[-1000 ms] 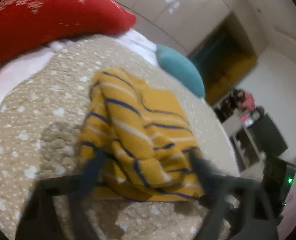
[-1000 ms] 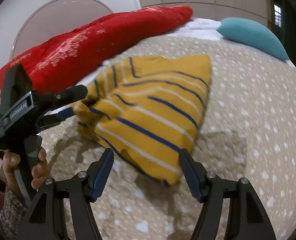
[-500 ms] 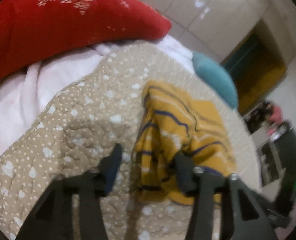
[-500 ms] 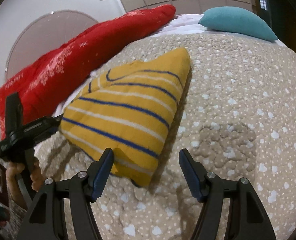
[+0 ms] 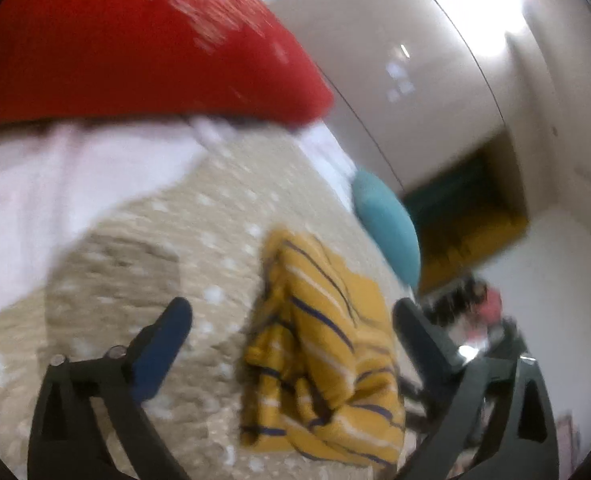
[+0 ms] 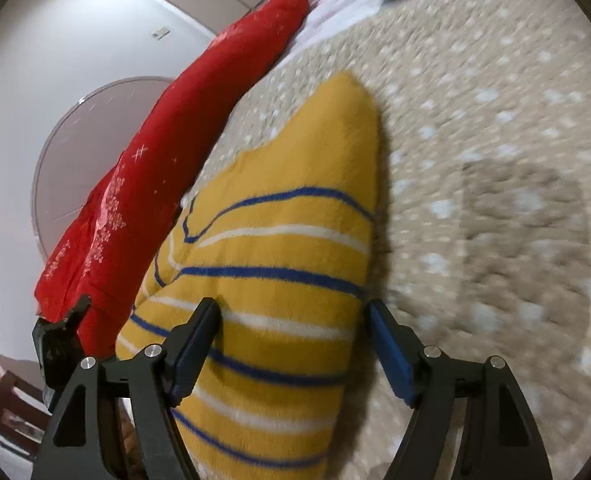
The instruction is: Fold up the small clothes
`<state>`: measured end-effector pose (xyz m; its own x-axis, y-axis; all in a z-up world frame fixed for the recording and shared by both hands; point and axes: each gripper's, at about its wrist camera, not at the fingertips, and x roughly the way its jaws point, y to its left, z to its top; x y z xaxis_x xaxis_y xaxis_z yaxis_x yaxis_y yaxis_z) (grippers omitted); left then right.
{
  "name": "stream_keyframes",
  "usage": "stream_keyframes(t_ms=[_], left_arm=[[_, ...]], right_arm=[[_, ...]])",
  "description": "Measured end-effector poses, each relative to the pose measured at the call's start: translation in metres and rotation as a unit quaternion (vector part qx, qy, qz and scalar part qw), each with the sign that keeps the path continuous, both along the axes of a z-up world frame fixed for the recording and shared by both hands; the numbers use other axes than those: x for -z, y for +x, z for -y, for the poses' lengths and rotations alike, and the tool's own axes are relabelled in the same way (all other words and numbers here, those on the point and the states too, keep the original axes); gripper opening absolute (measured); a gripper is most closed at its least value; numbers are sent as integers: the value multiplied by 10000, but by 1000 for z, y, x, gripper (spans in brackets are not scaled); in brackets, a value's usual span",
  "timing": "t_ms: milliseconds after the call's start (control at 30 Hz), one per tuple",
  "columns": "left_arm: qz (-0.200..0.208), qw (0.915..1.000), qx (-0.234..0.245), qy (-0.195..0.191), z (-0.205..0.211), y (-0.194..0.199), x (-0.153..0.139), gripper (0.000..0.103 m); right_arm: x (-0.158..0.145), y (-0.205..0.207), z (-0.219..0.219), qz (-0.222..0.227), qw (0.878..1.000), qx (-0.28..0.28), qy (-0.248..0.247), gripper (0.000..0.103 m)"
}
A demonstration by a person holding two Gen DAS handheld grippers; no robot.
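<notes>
Fold step: both claws opening over the striped garment on the bed.
Right claw [image 6: 291, 344] straddles the yellow striped garment [image 6: 279, 280], pads not pressing; left claw [image 5: 291, 344] spread, cloth bunched between. Beyond: quilt [image 6: 475, 92], red pillow [image 6: 199, 128]. Next: pinch an edge.

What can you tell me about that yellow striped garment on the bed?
The garment is mustard yellow with thin blue and white stripes and looks soft and fuzzy. It lies folded into a thick bundle on the beige dotted bedspread, bunched along one edge. Neither gripper's fingers press on it.
</notes>
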<state>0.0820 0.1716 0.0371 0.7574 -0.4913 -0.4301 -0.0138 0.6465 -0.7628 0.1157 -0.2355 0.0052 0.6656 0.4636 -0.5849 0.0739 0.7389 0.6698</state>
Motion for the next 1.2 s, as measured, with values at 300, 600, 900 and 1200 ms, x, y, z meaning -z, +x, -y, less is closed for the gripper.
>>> stream_keyframes(t_ms=[300, 600, 900, 1200], left_arm=[[-526, 9867, 1428, 577, 87, 52, 21, 58], [-366, 9828, 1746, 482, 130, 57, 14, 59], [-816, 9838, 1301, 926, 112, 59, 29, 68], [138, 9732, 514, 2237, 110, -4, -22, 75]], right_arm=[[4, 30, -9, 63, 9992, -83, 389, 51], [-60, -12, 24, 680, 9970, 147, -333, 47], [-60, -48, 34, 213, 9867, 856, -1365, 56], [-74, -92, -56, 865, 9559, 304, -2790, 56]])
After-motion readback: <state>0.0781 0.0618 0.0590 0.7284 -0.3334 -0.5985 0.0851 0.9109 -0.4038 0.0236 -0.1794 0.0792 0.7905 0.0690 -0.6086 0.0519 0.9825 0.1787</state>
